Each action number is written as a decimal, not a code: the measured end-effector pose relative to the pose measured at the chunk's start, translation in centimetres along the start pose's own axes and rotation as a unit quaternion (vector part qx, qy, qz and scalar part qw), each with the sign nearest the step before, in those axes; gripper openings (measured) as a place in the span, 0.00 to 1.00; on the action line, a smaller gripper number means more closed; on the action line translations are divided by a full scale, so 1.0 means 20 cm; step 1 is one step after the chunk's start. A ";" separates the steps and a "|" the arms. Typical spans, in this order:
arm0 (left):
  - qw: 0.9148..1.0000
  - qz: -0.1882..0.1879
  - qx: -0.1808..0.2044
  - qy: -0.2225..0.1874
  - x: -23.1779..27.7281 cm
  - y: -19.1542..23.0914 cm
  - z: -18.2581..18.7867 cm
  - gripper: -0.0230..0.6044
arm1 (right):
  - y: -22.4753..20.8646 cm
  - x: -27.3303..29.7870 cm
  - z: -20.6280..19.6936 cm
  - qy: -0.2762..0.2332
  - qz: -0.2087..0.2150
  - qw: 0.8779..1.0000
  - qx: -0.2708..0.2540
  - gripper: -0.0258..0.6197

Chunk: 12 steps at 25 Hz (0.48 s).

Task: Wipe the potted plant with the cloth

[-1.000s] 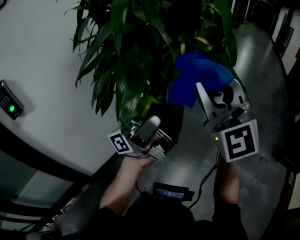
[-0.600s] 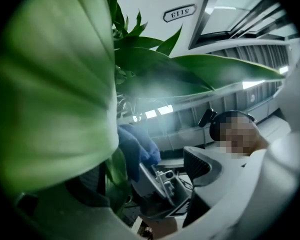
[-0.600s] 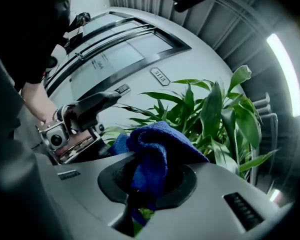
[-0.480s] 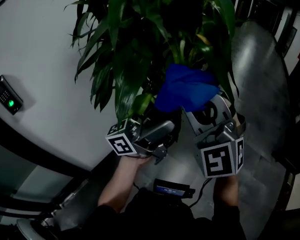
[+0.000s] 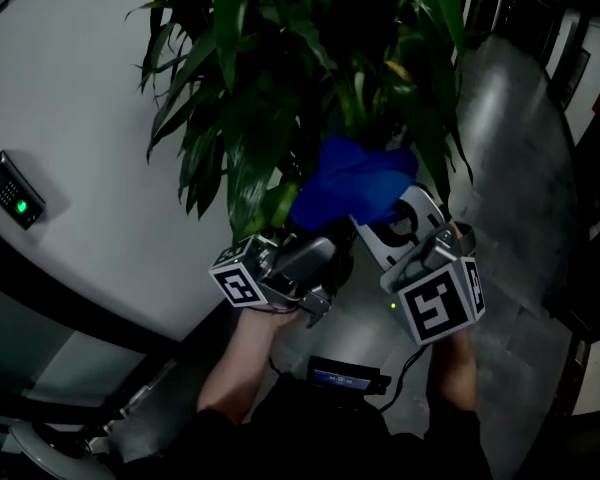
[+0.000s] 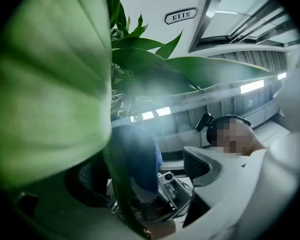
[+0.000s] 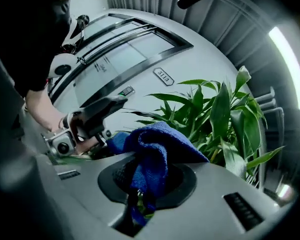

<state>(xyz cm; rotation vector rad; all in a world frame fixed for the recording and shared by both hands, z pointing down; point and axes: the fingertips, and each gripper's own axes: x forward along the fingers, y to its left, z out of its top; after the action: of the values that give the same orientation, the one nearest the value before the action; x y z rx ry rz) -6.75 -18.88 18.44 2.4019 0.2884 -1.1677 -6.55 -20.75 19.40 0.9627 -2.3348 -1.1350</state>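
Green blades of the potted plant hang down and outward from the stems, their tips pointing toward the person. At the left, the left gripper sits under the lowest leaves. In the left gripper view its jaws stand apart, a broad leaf lies over the left jaw, and a narrow dark leaf runs up between the two, apparently not pinched. Just to its right, the blue cloth is bunched against the lower foliage and touches the leaves. The right gripper has its jaws pressed onto a fold of the cloth, and the rest spills forward. The leaves lie ahead of and above the cloth, with their long axes running from stem to tip, so a wipe probably has to follow that line. The right hand is nearer to do it, while the left is placed to steady a blade.
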 end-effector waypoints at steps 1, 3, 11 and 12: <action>1.000 0.000 -0.001 -0.003 0.00 0.00 0.00 0.75 | 0.04 -0.01 0.01 -0.007 0.015 1.000 0.008 0.15; 1.000 0.000 0.000 -0.006 0.00 0.00 0.01 0.75 | 0.12 -0.03 0.02 -0.019 0.044 0.999 0.022 0.15; 0.999 -0.012 -0.023 -0.029 0.00 -0.03 0.03 0.75 | 0.33 -0.12 -0.03 -0.022 0.085 0.991 0.100 0.15; 0.999 -0.013 -0.025 -0.032 0.00 -0.02 0.03 0.75 | 0.34 -0.13 -0.04 -0.016 0.088 0.990 0.108 0.15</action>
<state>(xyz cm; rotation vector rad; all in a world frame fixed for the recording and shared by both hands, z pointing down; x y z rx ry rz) -7.35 -18.73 18.00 2.3202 0.3254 -1.2307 -7.01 -16.27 25.29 0.7924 -2.5509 -0.8471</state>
